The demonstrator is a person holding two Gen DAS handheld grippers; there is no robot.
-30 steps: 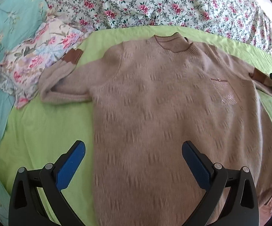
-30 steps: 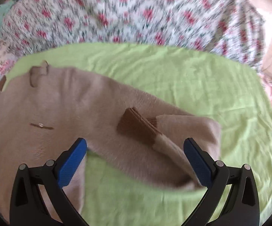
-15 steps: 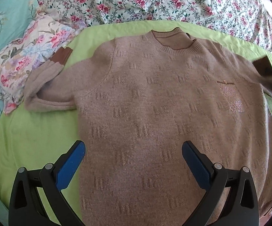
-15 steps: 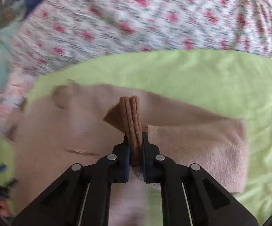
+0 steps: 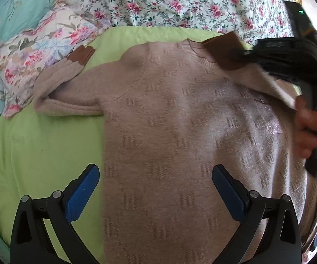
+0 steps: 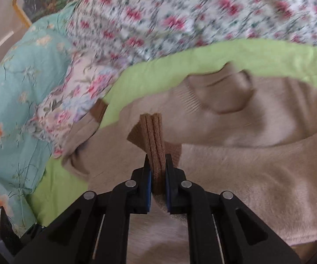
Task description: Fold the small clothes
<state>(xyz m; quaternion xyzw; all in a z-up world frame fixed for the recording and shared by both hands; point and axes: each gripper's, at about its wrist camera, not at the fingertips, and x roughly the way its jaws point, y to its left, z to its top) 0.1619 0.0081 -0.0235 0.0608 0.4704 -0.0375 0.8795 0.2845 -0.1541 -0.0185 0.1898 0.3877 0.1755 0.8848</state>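
The sweater (image 5: 180, 132) lies flat, front up, on the green sheet (image 5: 37, 143), filling the middle of the left wrist view. The right gripper (image 6: 157, 176) is clenched on the brown cuff (image 6: 154, 136) of one sleeve, seen at centre of its own view and at the upper right of the left view, near the collar (image 5: 193, 48). The left gripper (image 5: 156, 189) hangs released over the lower body, jaws wide, grasping nothing.

The step in hand looks like folding this sleeve across the chest. To do it well, carry the cuff low and level so the sleeve lays down without a twist, and stop with it inside the body's outline. The other sleeve (image 5: 66, 92), at the left, is bent back on itself and wants straightening before its fold. The free gripper could pin the body against dragging.
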